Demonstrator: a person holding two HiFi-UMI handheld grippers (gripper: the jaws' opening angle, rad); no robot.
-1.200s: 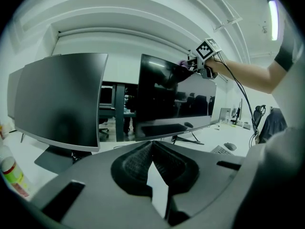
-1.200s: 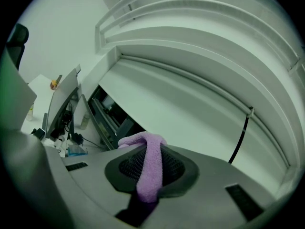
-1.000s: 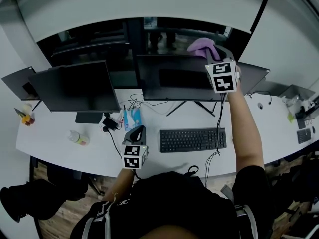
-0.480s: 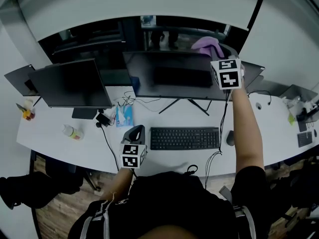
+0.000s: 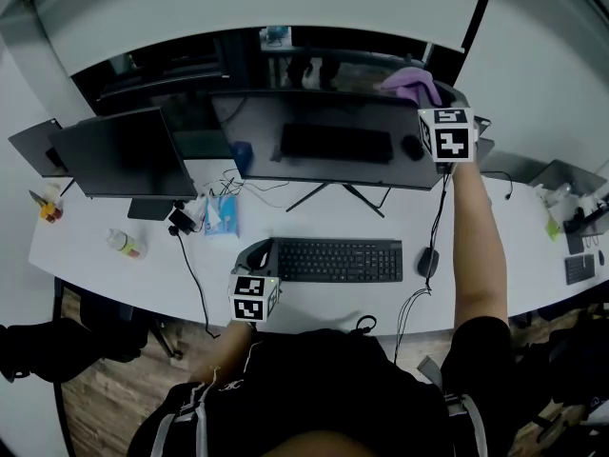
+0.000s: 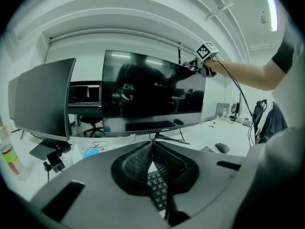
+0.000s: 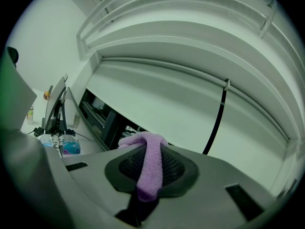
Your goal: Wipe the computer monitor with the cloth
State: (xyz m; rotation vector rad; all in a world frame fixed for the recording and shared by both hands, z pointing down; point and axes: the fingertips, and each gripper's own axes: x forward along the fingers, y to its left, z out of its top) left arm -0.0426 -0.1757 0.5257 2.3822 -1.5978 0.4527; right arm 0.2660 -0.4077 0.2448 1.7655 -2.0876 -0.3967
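Wiping wide black computer monitor's (image 5: pixel 324 146) top corner with fluffy purple cloth (image 5: pixel 411 84) clamped in right tool (image 7: pixel 151 168), left tool (image 6: pixel 152 147) closed empty; next, probably sweeping leftward.

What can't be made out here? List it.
1. Whether the cloth touches the monitor: in the head view the right gripper covers the contact, and the right gripper view looks past it.
2. Smudges on the monitor: lost in dark reflections.
3. Bottle label: head view, too small.
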